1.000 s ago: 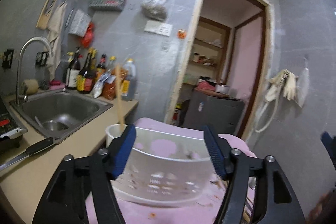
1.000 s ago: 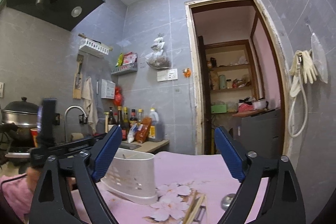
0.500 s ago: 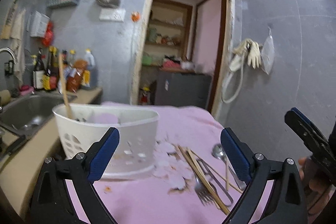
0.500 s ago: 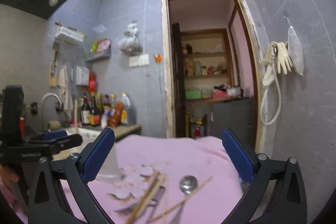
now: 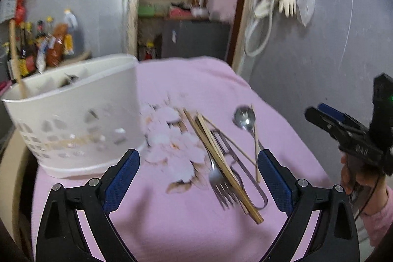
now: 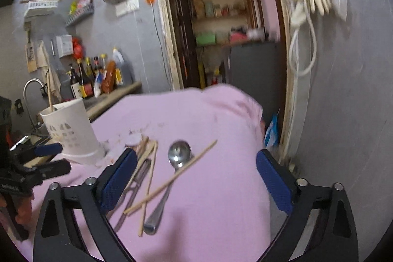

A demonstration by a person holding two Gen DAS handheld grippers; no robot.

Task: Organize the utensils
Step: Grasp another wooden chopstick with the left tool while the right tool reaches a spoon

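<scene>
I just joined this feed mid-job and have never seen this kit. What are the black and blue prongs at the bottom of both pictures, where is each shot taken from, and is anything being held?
There is no robot here: a person holds a hand gripper in each hand, and a fisheye camera on each looks forward along its two blue-padded fingers. One picture is from the left gripper, the other from the right gripper. The right gripper's jaws are closing a little, but nothing sits between either pair, so nothing is held.

On the pink cloth stands a white utensil basket with one wooden stick already in it. Beside it lie loose chopsticks, a fork, a spoon and what looks like metal tongs, though blur makes that uncertain.
</scene>
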